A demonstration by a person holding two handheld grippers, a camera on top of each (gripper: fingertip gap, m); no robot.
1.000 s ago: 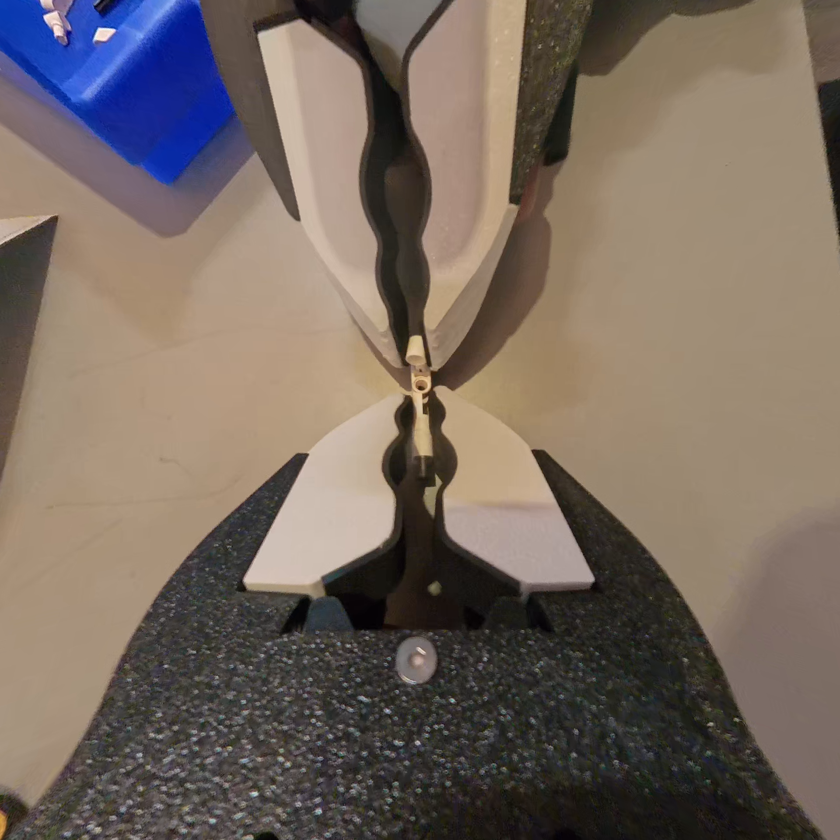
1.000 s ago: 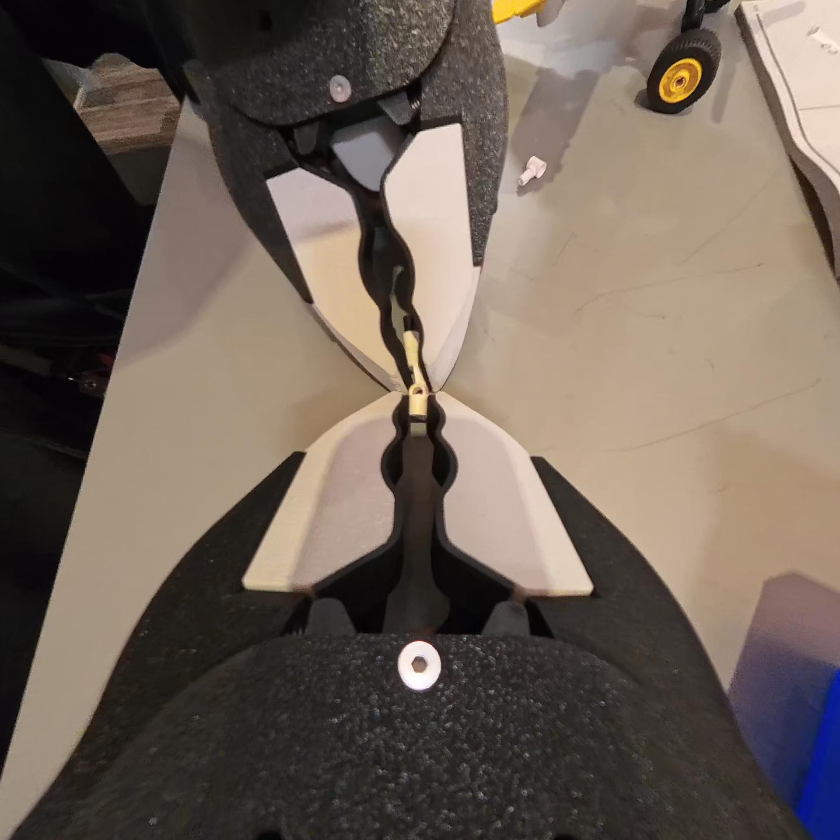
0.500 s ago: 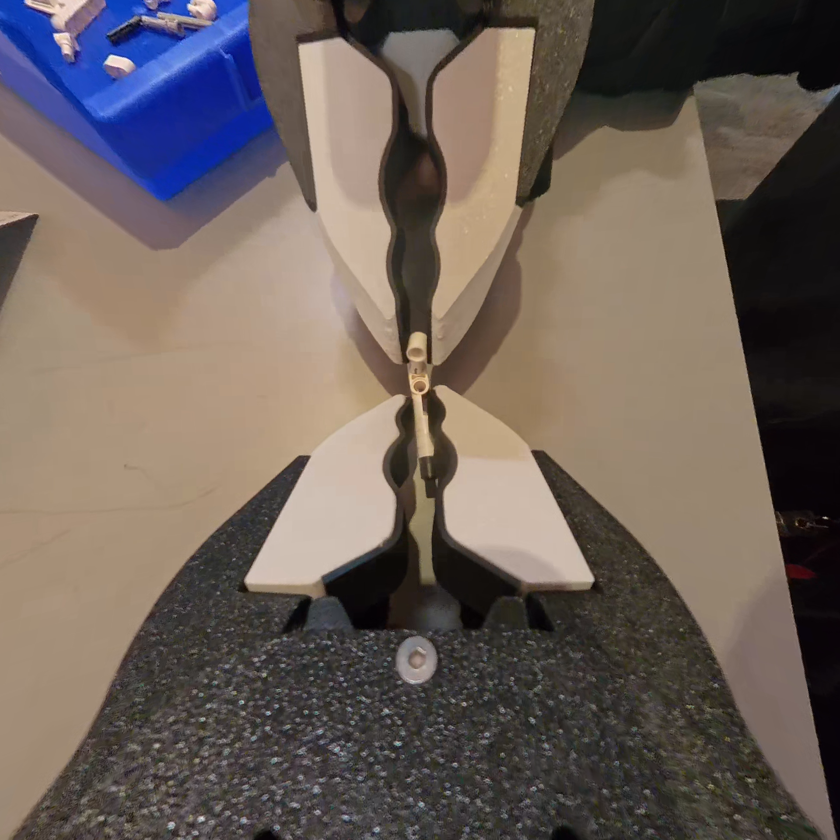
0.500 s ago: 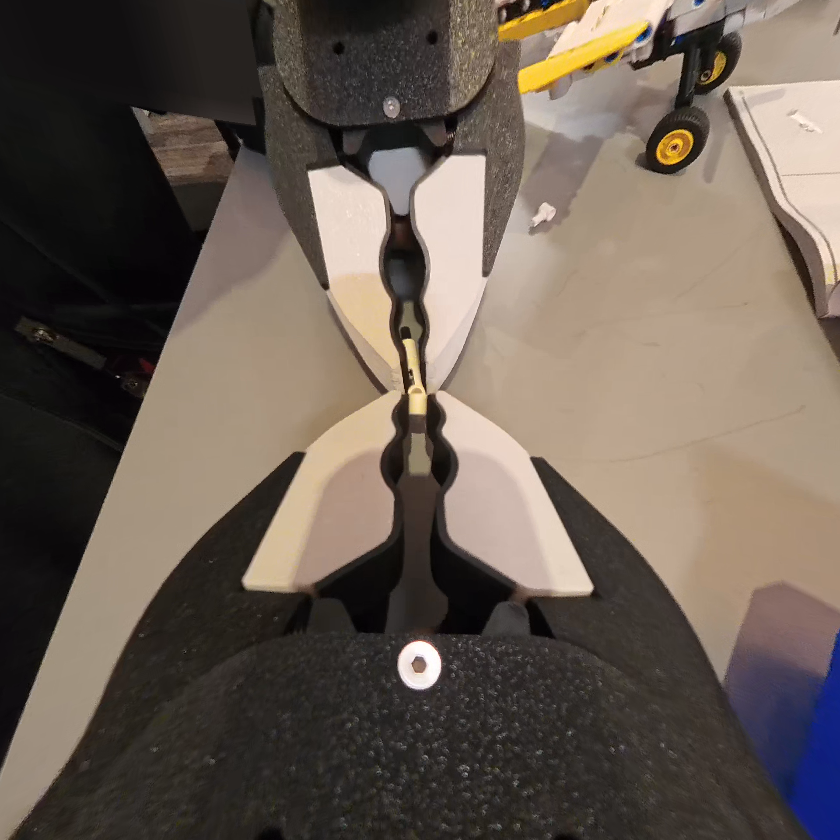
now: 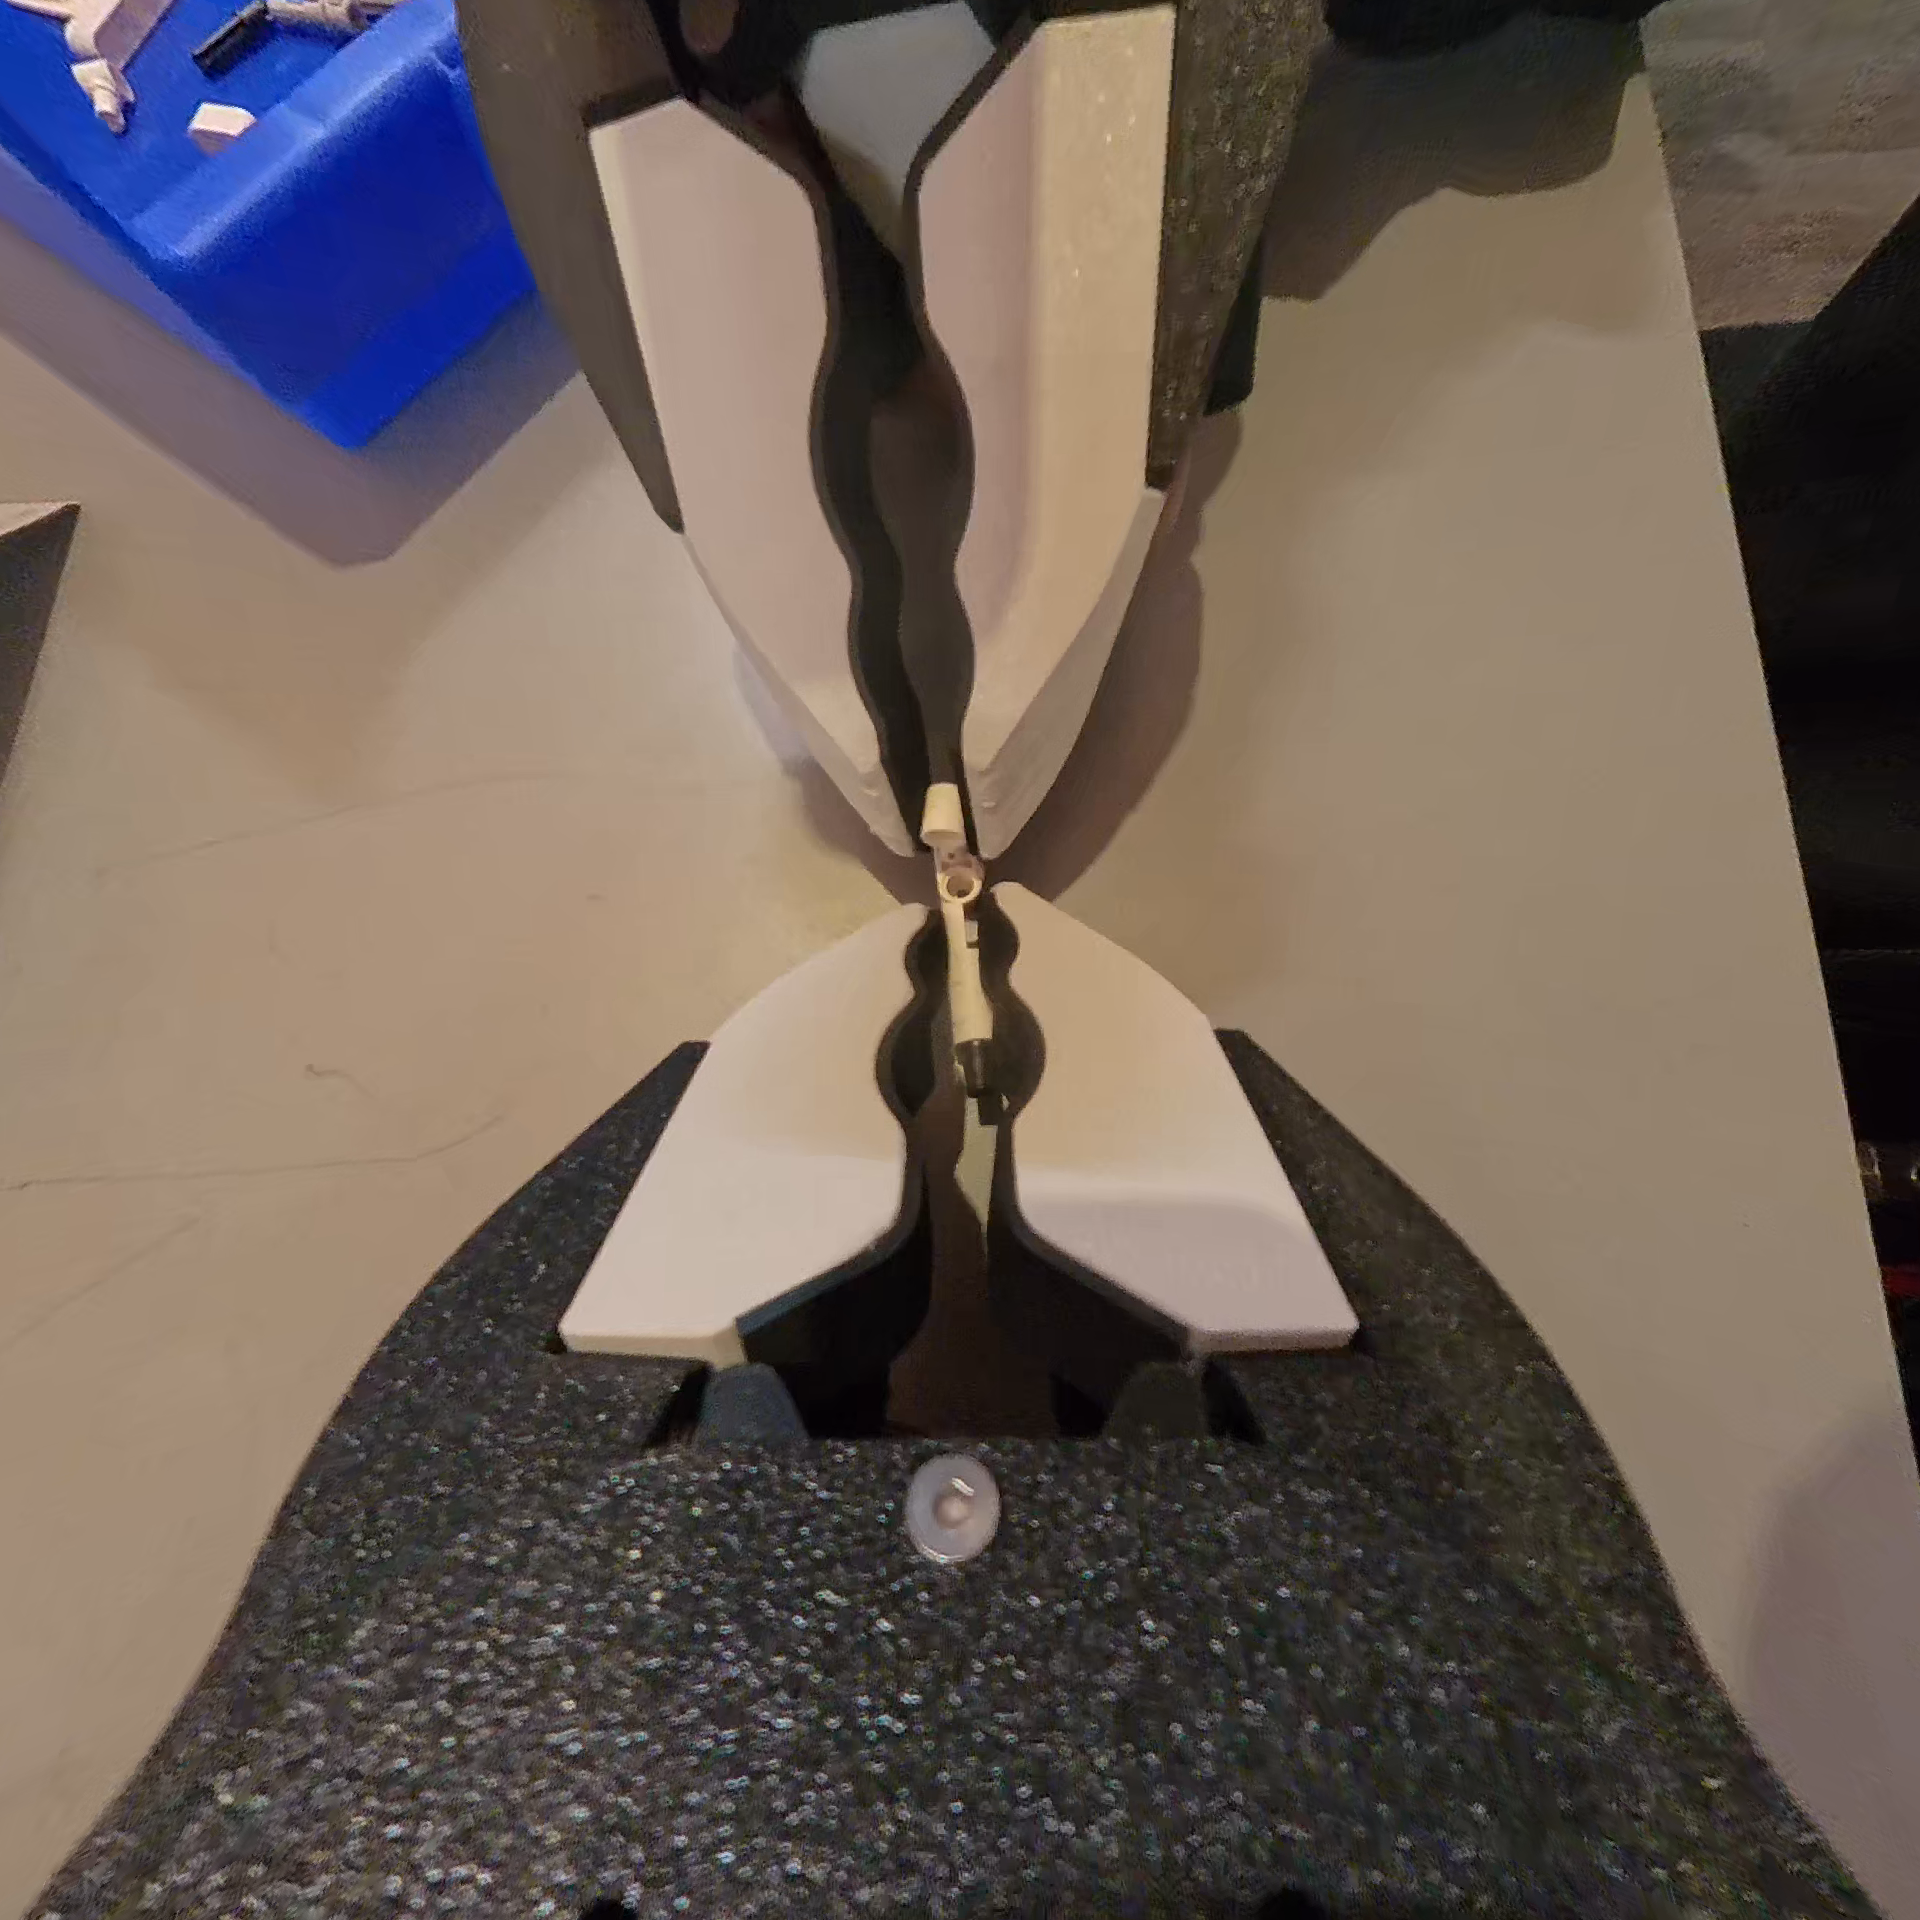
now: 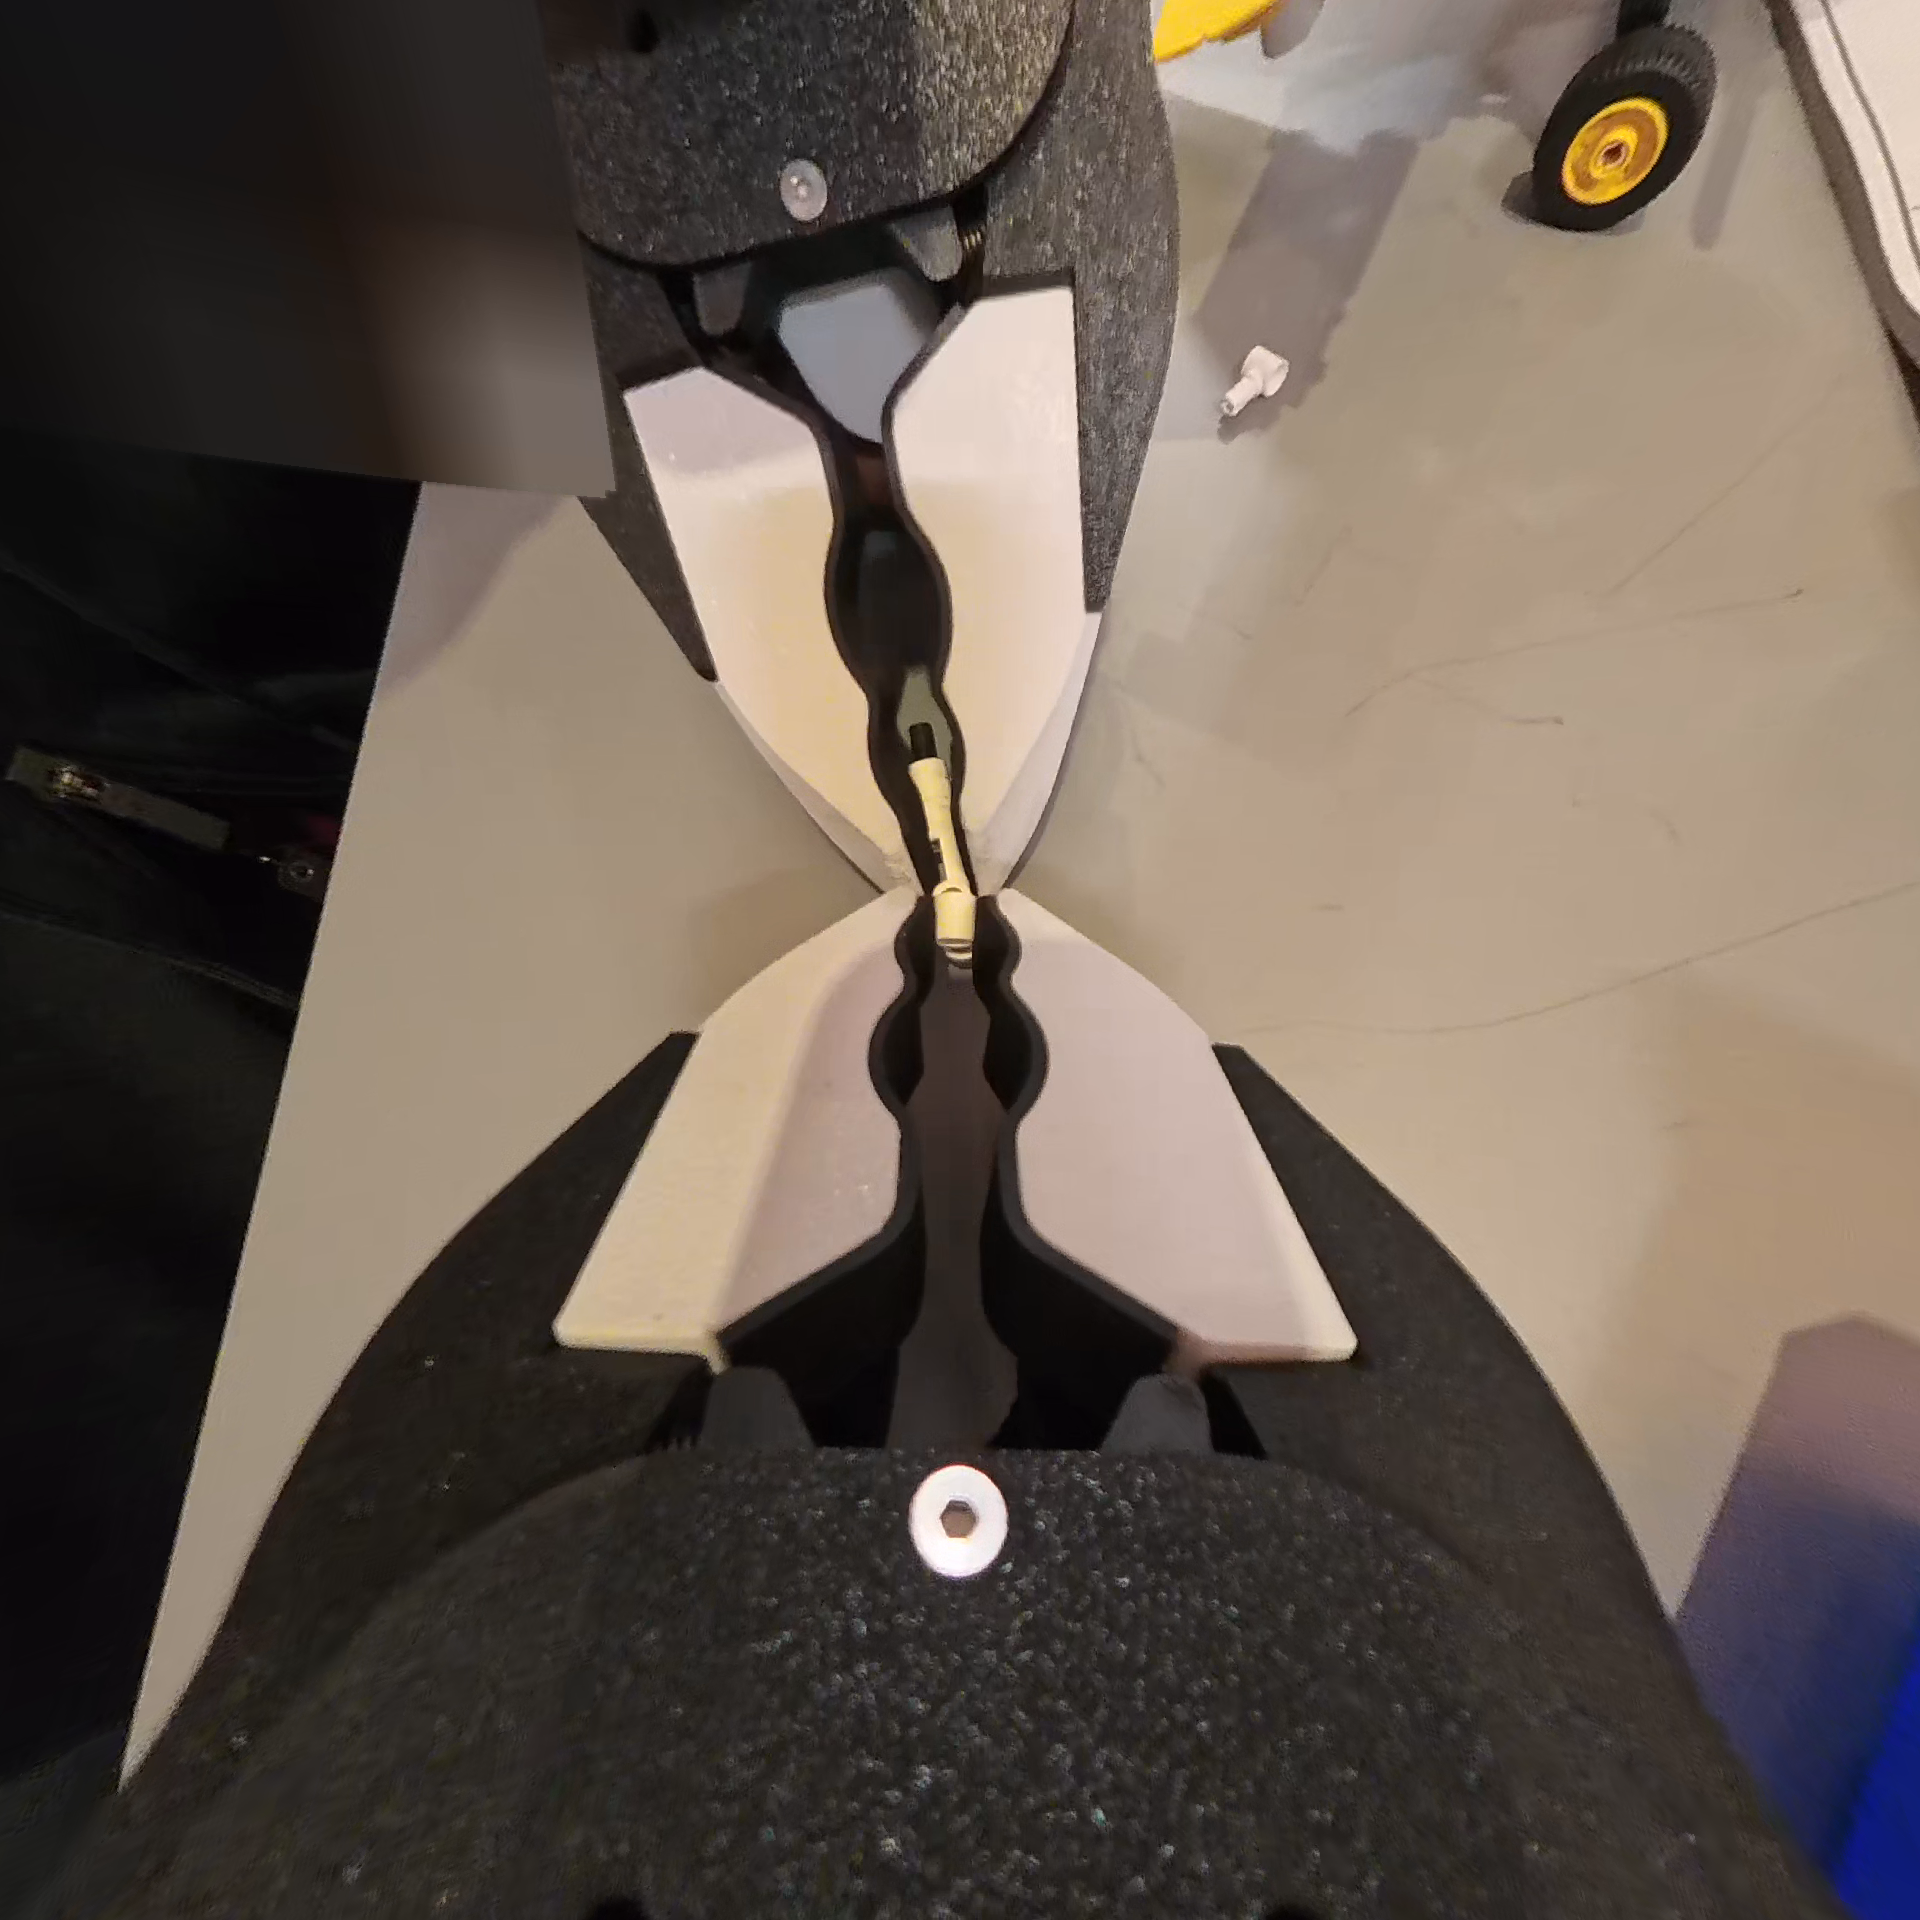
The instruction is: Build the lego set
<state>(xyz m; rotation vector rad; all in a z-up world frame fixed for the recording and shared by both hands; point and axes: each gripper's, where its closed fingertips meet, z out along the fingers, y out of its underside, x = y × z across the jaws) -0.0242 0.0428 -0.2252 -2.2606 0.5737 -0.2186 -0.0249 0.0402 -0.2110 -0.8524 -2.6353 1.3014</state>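
Observation:
My two grippers meet tip to tip above the pale table [image 5: 416, 935]. My left gripper [image 5: 958, 906] is shut on a thin white rod piece [image 5: 964, 977] with a ring at its front and a black pin [image 5: 977, 1070] at its back. It also shows in the right wrist view [image 6: 932, 805], in the far gripper. My right gripper [image 6: 956, 902] is shut on a small cream peg [image 6: 954, 921]. The peg also shows in the left wrist view [image 5: 940, 810], between the far gripper's tips. The peg's end touches the rod's ring end.
A blue bin [image 5: 260, 229] with small loose parts stands at the far left, and a blue edge of it [image 6: 1870, 1610] shows low right. A toy's yellow wheel [image 6: 1610, 156], a loose white peg [image 6: 1252, 379] and a grey mat [image 6: 1870, 208] lie beyond. The table edge [image 5: 1745, 831] runs close. Only a small space, under 4 cm, lies between the two pairs of fingers. Both grippers' tips are roughly 20 cm from the toy's yellow wheel [image 6: 1610, 156].
Both grippers have stayed tip to tip and drifted together a little over the table. Each keeps its part in the same grasp; the peg stays against the ring end.

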